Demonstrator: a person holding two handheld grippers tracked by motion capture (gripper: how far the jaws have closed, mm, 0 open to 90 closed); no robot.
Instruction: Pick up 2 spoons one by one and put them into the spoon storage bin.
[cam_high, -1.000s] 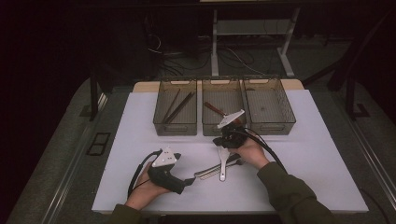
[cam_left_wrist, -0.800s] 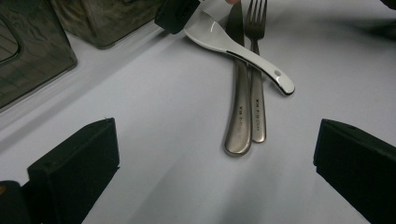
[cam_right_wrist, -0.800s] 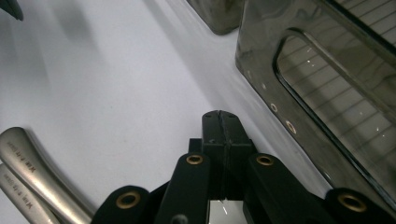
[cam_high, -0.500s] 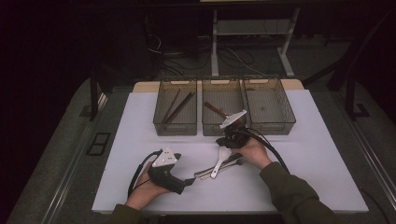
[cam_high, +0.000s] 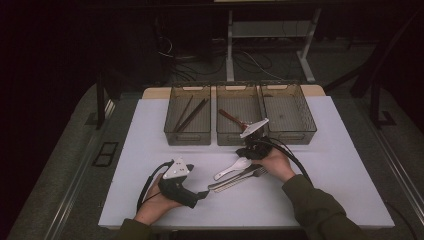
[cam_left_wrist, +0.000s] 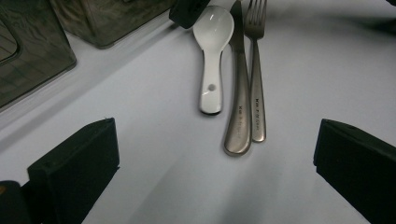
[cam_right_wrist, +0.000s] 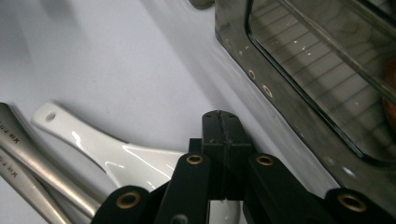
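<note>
A white ceramic spoon (cam_high: 232, 169) lies on the white table beside a steel knife (cam_high: 231, 180) and a fork (cam_high: 250, 175). My right gripper (cam_high: 246, 154) hangs tip-down over the spoon's bowl, next to the middle bin. In the right gripper view, my right gripper (cam_right_wrist: 224, 119) has its jaws pressed together with nothing between them, and the spoon (cam_right_wrist: 116, 156) lies just beneath. My left gripper (cam_high: 204, 194) rests near the front edge and points at the cutlery handles. In the left gripper view, my left gripper (cam_left_wrist: 215, 172) stands wide open, short of the spoon (cam_left_wrist: 212, 51), knife (cam_left_wrist: 239, 93) and fork (cam_left_wrist: 256, 84).
Three clear bins stand in a row at the back. The left bin (cam_high: 187, 135) holds chopsticks, the middle bin (cam_high: 239, 137) holds a red-handled utensil, and the right bin (cam_high: 290, 135) sits beside it. The dark floor drops away past the table's edges.
The right gripper has shifted slightly by the spoon's bowl. The spoon's handle has swung left, so it now lies slanted alongside the knife and fork. The left gripper has stayed put.
</note>
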